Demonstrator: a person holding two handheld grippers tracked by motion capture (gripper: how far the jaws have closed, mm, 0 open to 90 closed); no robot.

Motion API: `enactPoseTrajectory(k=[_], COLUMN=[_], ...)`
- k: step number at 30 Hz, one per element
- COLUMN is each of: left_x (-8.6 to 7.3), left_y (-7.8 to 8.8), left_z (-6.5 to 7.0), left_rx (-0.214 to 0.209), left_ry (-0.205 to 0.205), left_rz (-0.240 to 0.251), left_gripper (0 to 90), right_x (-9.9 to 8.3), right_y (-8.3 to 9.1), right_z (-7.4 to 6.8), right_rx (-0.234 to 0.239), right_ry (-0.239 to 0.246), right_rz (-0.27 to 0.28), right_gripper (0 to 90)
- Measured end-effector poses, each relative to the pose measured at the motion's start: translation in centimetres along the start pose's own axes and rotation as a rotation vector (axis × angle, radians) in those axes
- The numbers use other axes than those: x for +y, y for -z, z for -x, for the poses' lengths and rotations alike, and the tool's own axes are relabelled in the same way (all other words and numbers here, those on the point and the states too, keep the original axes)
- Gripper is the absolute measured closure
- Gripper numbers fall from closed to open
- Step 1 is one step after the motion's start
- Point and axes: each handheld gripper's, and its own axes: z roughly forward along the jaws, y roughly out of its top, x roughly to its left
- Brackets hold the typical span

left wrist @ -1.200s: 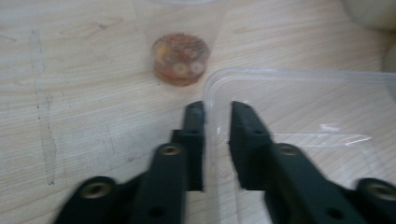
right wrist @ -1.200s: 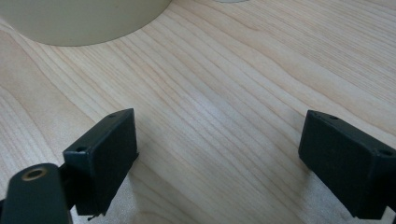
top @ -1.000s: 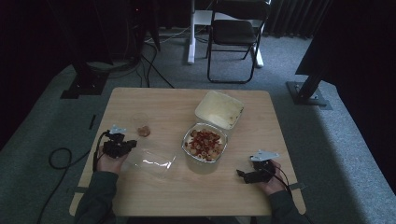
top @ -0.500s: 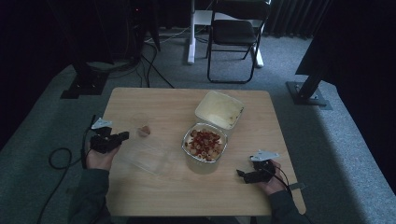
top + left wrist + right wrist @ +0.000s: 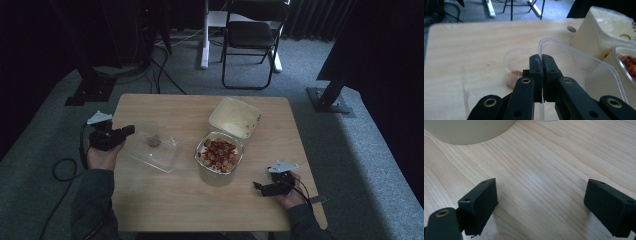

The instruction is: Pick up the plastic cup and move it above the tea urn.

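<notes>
My left gripper (image 5: 129, 131) is shut on the edge of a clear plastic lid (image 5: 152, 147), held tilted above the left part of the wooden table (image 5: 175, 200). In the left gripper view its jaws (image 5: 541, 60) pinch the lid's rim (image 5: 579, 65). A small clear cup with red-brown bits (image 5: 512, 72) stands on the table beyond, and shows through the lid (image 5: 154, 141) from above. My right gripper (image 5: 257, 186) rests low at the table's right front, open, with bare wood between its pads (image 5: 481, 202).
A clear container of red and pale food (image 5: 218, 151) stands mid-table, with a cream tub (image 5: 235, 116) just behind it. A folding chair (image 5: 250, 35) and stand bases are on the carpet beyond the table. Cable loops lie at the left.
The left hand has risen and drawn left, lifting the clear lid off the table so that it now hangs over the small cup. The right hand has stayed still.
</notes>
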Motion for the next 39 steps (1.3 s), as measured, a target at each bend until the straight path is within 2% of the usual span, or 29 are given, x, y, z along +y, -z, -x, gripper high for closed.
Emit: enactPoseTrajectory(k=[2,4,6,7,8,11,14,16,17,18,21,24,25,27,29,32,35,36,37,39], left_x=[1.8,2.3,4.1,4.1,5.2,7.0,8.0,9.4,9.4,10.4,11.8,12.6,13.3,13.6,14.4,14.6,15.6,15.6,15.9,16.0], left_y=[-0.1,-0.2,-0.7,-0.7,-1.3,-2.2,-2.9,-4.2,-4.2,-5.0,-6.2,-6.9,-7.8,-8.1,-9.2,-9.6,-11.5,-11.5,-12.4,-13.4], left_z=[0.3,0.4,0.7,0.7,1.0,1.5,1.8,2.5,2.5,3.2,4.5,5.2,5.9,6.3,7.4,7.7,9.6,9.6,10.5,11.5], left_rx=[0.002,0.002,-0.002,-0.002,-0.007,-0.016,-0.021,-0.023,-0.023,-0.025,-0.022,-0.032,-0.036,-0.033,-0.027,-0.032,-0.04,-0.04,-0.046,-0.08], left_ry=[-0.008,-0.011,-0.016,-0.016,-0.017,-0.013,-0.01,-0.01,-0.01,-0.02,-0.03,-0.028,-0.037,-0.041,-0.045,-0.046,-0.043,-0.043,-0.033,-0.022], left_rz=[0.01,0.012,0.016,0.016,0.019,0.026,0.027,0.018,0.018,0.015,0.014,0.017,0.011,0.01,0.013,0.011,0.007,0.007,0.008,0.014], left_gripper=[88.3,88.3,88.4,88.4,88.4,88.3,88.3,88.3,88.3,88.3,88.3,88.3,88.3,88.3,88.3,88.2,88.2,88.2,88.2,87.6], right_x=[0.0,0.0,0.0,0.0,0.0,0.0,0.0,0.0,0.0,0.0,0.0,0.0,0.0,0.0,0.0,0.0,0.0,0.0,0.0,0.0], right_y=[0.0,0.0,0.0,0.0,0.0,0.0,0.0,0.0,0.0,0.0,0.0,0.0,0.0,0.0,0.0,0.0,0.0,0.0,0.0,0.0], right_z=[0.0,0.0,0.0,0.0,0.0,0.0,0.0,0.0,0.0,0.0,0.0,0.0,0.0,0.0,0.0,0.0,-0.1,-0.1,-0.1,-0.1], right_rx=[0.001,0.001,0.001,0.001,0.001,0.001,0.001,0.001,0.0,0.0,0.0,0.0,-0.001,-0.001,-0.001,-0.001,-0.002,-0.002,-0.002,-0.003], right_ry=[-0.001,-0.002,-0.002,-0.001,-0.001,-0.001,-0.002,-0.002,-0.003,-0.003,-0.003,-0.004,-0.005,-0.004,-0.004,-0.004,-0.008,-0.007,-0.007,-0.007], right_rz=[-0.001,-0.001,-0.001,-0.001,-0.001,-0.001,-0.001,-0.001,-0.001,-0.001,0.0,0.0,0.001,0.001,0.001,0.001,0.0,-0.001,0.0,0.001], right_gripper=[11.2,11.2,11.2,11.2,11.2,11.2,11.2,11.3,11.3,11.3,11.3,11.3,11.3,11.3,11.3,11.3,11.3,11.3,11.3,11.4])
